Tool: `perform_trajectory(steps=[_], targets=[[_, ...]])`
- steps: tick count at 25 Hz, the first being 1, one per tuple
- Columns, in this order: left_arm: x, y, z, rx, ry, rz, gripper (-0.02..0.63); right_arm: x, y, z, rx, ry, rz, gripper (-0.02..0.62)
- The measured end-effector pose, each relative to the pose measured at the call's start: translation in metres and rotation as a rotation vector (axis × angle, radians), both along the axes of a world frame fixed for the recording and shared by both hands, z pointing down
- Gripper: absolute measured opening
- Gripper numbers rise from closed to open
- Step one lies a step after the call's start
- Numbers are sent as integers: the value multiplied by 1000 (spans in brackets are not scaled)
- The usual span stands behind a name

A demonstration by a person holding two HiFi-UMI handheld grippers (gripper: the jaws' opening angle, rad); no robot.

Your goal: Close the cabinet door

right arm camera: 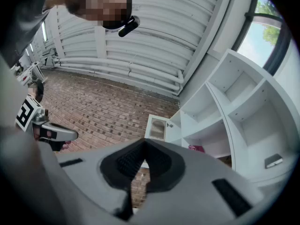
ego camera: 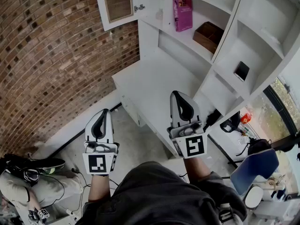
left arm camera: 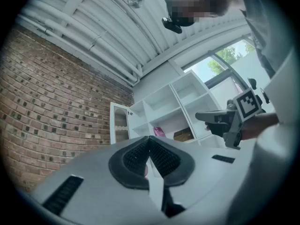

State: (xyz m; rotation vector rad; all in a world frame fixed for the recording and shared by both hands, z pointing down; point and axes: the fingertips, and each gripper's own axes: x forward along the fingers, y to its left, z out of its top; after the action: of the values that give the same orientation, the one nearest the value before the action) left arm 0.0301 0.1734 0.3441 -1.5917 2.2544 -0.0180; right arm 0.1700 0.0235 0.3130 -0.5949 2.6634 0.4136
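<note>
The white cabinet door (ego camera: pixel 117 3) with a glass panel and a small knob (ego camera: pixel 139 7) stands swung open at the top left of the white shelf unit, next to the brick wall. It also shows far off in the left gripper view as the door (left arm camera: pixel 120 123) and in the right gripper view as the door (right arm camera: pixel 157 129). My left gripper (ego camera: pixel 104 112) is held low over the floor, well short of the door, shut with nothing in it (left arm camera: pixel 150 144). My right gripper (ego camera: pixel 177 93) hovers over the white counter, also shut and empty (right arm camera: pixel 143 146).
A pink book (ego camera: pixel 182 14), a brown box (ego camera: pixel 207 35) and a small dark object (ego camera: pixel 242 71) sit on the open shelves. The brick wall (ego camera: pixel 47 55) runs along the left. A bag with gear (ego camera: pixel 28 170) lies on the floor lower left; a blue chair (ego camera: pixel 255 165) stands lower right.
</note>
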Motion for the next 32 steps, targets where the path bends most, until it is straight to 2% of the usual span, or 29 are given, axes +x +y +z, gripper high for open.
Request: perform_trajectory(steps=[6,11,16,18,23,27,32], targets=[[-4,5,1,0,5,-11,2,-5,8,-6,14,-19,-25,0],[-5,9,-3,27,12,-4,10,-9,8,0,-1,1,-30,0],[-10,22,-17,107,25,-5,232,-12,11,4,-9,8,-60,0],[-13,26,-21,126,28,-8,250,-14,12,7,-14,19,-73,0],[-17,26,-25,129,19,-37,250,-16,10,11,-26,37,-99,0],[-11,18,-26,123,1,-51,249,-12,6,9,2,-2,-131,0],[-4,7,-20,109,-3,-65,239,-8,-5,19,-5,10,-155,0]])
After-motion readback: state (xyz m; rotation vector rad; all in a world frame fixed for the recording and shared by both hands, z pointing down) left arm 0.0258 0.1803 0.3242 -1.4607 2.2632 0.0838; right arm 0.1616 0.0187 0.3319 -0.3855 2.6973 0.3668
